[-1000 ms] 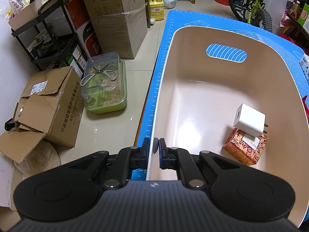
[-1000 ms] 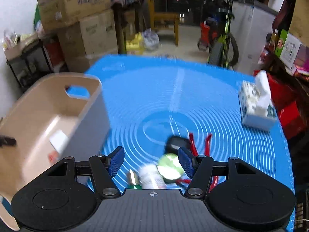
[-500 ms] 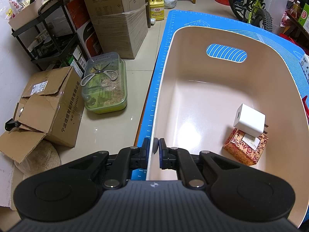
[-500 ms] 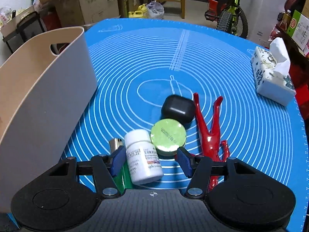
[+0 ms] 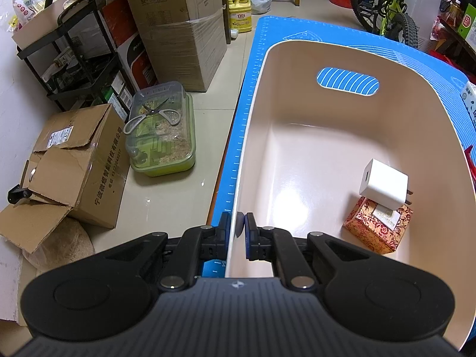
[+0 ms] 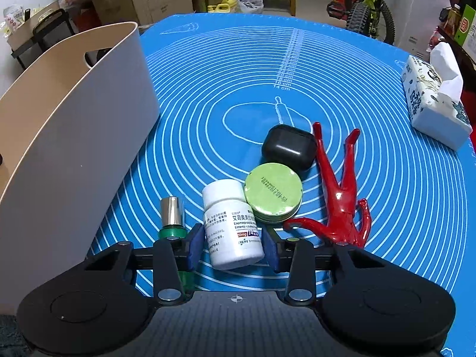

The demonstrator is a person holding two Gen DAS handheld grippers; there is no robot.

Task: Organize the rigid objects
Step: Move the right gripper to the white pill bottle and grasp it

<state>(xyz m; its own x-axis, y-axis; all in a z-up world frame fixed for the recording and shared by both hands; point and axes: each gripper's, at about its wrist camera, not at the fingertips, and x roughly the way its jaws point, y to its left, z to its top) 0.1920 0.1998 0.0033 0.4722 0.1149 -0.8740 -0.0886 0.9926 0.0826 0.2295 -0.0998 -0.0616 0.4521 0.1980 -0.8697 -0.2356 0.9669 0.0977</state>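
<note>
My right gripper [image 6: 234, 242] is low in the frame with its jaws closing around the white pill bottle [image 6: 230, 223]; the blue pads sit right against both sides of it. The bottle lies on the blue mat [image 6: 208, 95], white cap pointing up-frame, printed label facing me. Just left of it is a small green bottle with a silver cap [image 6: 172, 215], and touching its upper right is a round green tin [image 6: 273, 192]. Above that there's a black earbud case [image 6: 289, 146], and a red figurine [image 6: 339, 199] sprawls to the right.

My left gripper [image 5: 237, 236] is clamped shut on the rim of the beige bin [image 5: 255, 119] (bottom centre of that view). Inside the bin, lower right: a white charger [image 5: 383, 185] resting on a red patterned box [image 5: 376, 227].

A tissue pack [image 6: 433, 101] sits at the mat's right edge.
</note>
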